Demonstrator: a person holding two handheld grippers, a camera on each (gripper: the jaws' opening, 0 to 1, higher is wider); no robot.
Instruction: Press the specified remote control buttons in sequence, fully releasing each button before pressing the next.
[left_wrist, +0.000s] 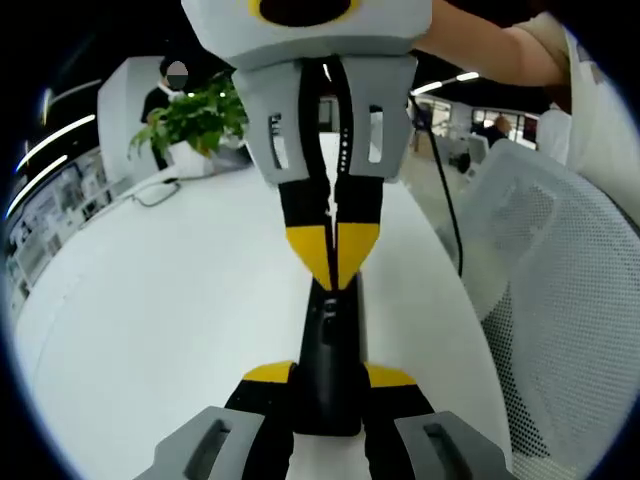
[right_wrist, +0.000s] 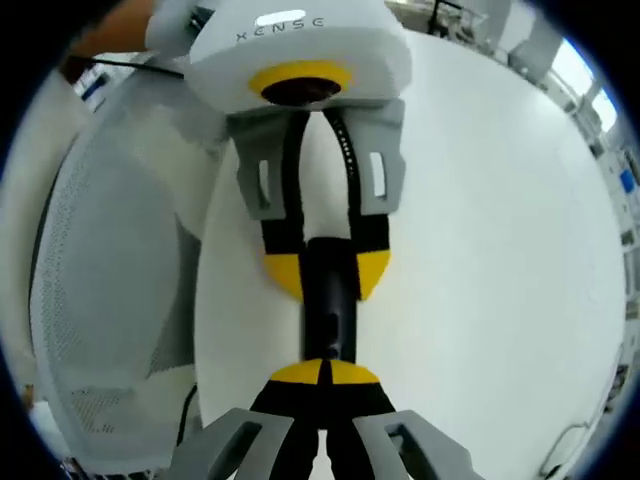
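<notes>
Two hand-held grippers on one remote. Left gripper view: the left hand-held gripper (left_wrist: 325, 385) has its yellow-tipped jaws clamped on the sides of the near end of the black remote control (left_wrist: 335, 345), which runs lengthwise away from the camera over the white tabletop (left_wrist: 150, 320). The right hand-held gripper (left_wrist: 335, 262) comes in from the far side, jaws pinched together, tips down on the far end of the remote's top face; whether a button is under them I can't tell. Beyond the remote sits a potted plant (left_wrist: 195, 120) at the tabletop's far edge; beside the remote, off the tabletop edge, a white mesh chair (left_wrist: 560, 290) and a black cable (left_wrist: 445, 200). Right gripper view: the right hand-held gripper (right_wrist: 322, 375) shows closed tips meeting on the near end of the remote control (right_wrist: 330, 300); the left hand-held gripper (right_wrist: 327, 270) grips the remote's far end from both sides. The tabletop (right_wrist: 480, 250) lies under the remote, the mesh chair (right_wrist: 100, 290) alongside. Handling, as a judgement: light, rigid plastic bar, smooth sides, likely to slip or pivot under a press. Hold by the long edges clear of the keys, press straight down.
</notes>
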